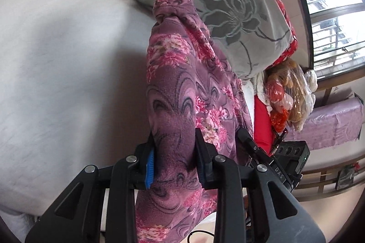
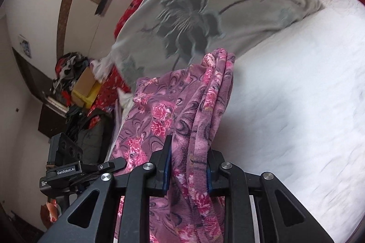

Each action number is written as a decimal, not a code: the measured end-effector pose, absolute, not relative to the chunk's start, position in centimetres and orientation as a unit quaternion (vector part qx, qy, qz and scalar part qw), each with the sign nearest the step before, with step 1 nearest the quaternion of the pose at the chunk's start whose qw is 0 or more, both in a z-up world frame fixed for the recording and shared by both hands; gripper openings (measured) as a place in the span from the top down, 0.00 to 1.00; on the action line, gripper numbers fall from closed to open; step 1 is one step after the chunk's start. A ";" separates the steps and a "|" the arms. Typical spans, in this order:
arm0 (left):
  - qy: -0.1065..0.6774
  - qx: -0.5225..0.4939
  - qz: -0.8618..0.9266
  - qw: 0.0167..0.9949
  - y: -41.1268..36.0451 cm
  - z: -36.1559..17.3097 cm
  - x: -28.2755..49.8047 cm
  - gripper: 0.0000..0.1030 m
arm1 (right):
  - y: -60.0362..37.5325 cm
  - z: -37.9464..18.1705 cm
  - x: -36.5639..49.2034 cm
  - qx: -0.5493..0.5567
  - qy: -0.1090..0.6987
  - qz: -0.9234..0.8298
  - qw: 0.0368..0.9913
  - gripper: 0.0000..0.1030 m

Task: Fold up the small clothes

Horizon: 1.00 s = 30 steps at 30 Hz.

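Observation:
A purple fleece garment with pink flowers (image 1: 175,88) hangs bunched between both grippers above a white bed. My left gripper (image 1: 174,151) is shut on a thick fold of it. The right gripper's body (image 1: 289,156) shows to its right. In the right wrist view the same garment (image 2: 182,106) drapes over the fingers. My right gripper (image 2: 188,161) is shut on its folded edge. The left gripper's body (image 2: 66,163) shows at the lower left. The garment's lower part is hidden behind the gripper frames.
A white bed sheet (image 1: 57,60) lies below. A grey quilt with a dark flower print (image 2: 194,15) over red bedding lies at the far side. Bagged items (image 1: 289,92), a purple-covered bench (image 1: 335,120), a window (image 1: 330,3) and a cluttered shelf (image 2: 73,83) stand beyond.

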State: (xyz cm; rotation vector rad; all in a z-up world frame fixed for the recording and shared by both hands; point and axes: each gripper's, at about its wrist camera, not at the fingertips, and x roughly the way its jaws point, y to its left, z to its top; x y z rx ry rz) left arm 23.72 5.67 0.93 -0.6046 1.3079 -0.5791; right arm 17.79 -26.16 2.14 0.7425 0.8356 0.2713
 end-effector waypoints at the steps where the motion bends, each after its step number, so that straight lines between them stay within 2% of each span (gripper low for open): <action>1: 0.591 -0.273 -0.257 0.714 6.4 0.7 23.3 0.74 | -25.3 1.8 17.5 0.352 0.400 0.134 0.835 0.78; 8: 0.615 -0.276 -0.216 0.707 10.2 -3.7 21.0 0.74 | -21.5 -1.8 16.3 0.345 0.449 0.138 0.813 0.76; 10: 0.627 -0.291 -0.212 0.691 10.9 -5.5 20.8 0.63 | -21.3 -3.3 16.2 0.335 0.472 0.117 0.807 0.73; 12: 0.628 -0.323 -0.219 0.673 12.0 -6.1 20.8 0.62 | -21.9 -4.6 16.0 0.328 0.494 0.094 0.800 0.65; 14: 0.615 -0.344 -0.230 0.671 12.9 -5.3 21.0 0.63 | -23.1 -4.0 15.5 0.329 0.486 0.084 0.806 0.64; 15: 0.604 -0.344 -0.237 0.679 13.0 -4.6 21.1 0.63 | -23.7 -3.4 15.4 0.322 0.479 0.070 0.814 0.58; 22: 0.557 -0.218 -0.262 0.758 6.3 0.3 25.9 0.60 | -23.1 0.9 18.6 0.266 0.414 0.078 0.867 0.59; 27: 0.562 -0.133 -0.225 0.785 1.9 -1.8 30.0 0.59 | -20.3 0.8 22.3 0.206 0.407 0.107 0.884 0.62; 30: 0.566 -0.098 -0.196 0.795 0.3 -3.8 31.8 0.59 | -19.8 -1.1 24.5 0.175 0.434 0.072 0.881 0.65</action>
